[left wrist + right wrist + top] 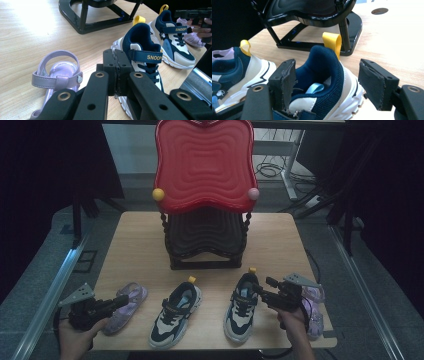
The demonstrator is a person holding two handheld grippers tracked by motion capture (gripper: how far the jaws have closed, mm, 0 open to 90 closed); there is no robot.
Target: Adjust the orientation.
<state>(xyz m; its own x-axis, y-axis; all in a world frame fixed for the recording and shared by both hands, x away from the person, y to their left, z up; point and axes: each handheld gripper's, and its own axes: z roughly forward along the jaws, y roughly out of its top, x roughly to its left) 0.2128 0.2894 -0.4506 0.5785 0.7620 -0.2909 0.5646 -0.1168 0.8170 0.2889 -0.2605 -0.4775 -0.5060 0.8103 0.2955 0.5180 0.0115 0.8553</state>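
Four children's shoes lie along the table's front. From left they are a purple sandal (129, 306) (60, 76), two navy and cream sneakers (176, 316) (242, 309) with yellow heel loops, and a second purple sandal (313, 312). My left gripper (121, 301) (116, 72) hovers over the left sandal, jaws shut with nothing between them. My right gripper (258, 289) (328, 82) is open, its jaws straddling the heel of the right sneaker (324, 75) without pressing on it.
A shoe rack (205, 240) with a red top shelf and a black lower shelf stands at the back middle of the wooden table (135, 250). Its black base (82, 25) (312, 45) is just behind the sneakers. The table edges lie close to both hands.
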